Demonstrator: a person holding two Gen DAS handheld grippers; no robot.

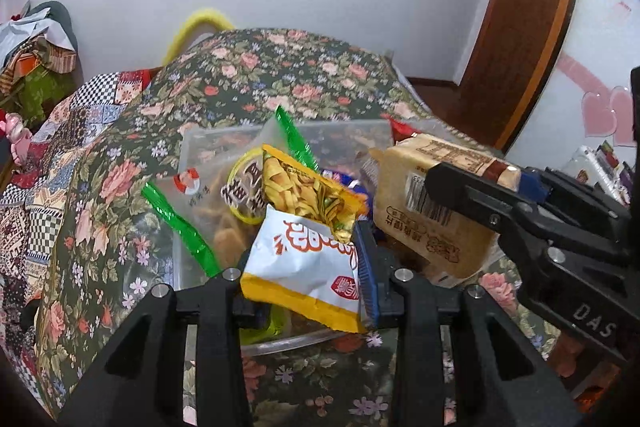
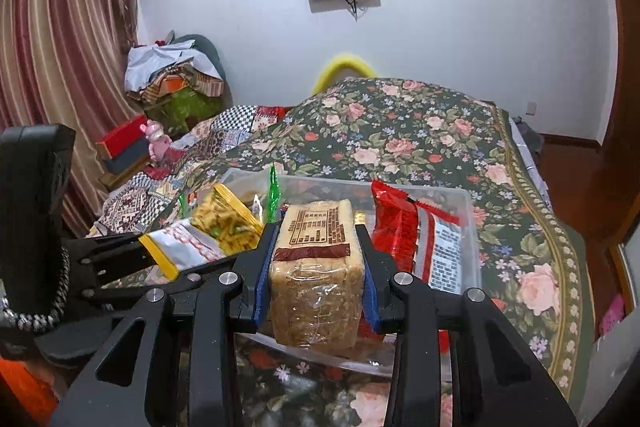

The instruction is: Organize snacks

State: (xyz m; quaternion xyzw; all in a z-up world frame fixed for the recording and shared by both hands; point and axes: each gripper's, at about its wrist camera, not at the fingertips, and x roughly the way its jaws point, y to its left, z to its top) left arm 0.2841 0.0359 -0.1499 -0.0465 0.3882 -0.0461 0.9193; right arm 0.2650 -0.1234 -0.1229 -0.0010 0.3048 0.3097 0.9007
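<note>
My left gripper (image 1: 308, 259) is shut on a yellow and white snack packet (image 1: 308, 227) and holds it above a clear plastic bin (image 1: 192, 147) on the floral bed cover. My right gripper (image 2: 316, 259) is shut on a wrapped loaf of sliced bread (image 2: 316, 267), held above the same bin (image 2: 468, 227). The bread (image 1: 424, 211) and the right gripper also show at the right of the left wrist view. The packet (image 2: 204, 235) shows at the left of the right wrist view. In the bin lie a clear bag with green edges (image 1: 208, 195) and a red packet (image 2: 404, 235).
The bin stands on a bed with a floral cover (image 2: 400, 131). A patchwork quilt (image 1: 60, 147) lies to the left. A pile of clothes (image 2: 176, 79) and curtains (image 2: 60, 47) are at the far left. A wooden door (image 1: 532, 7) is at the right.
</note>
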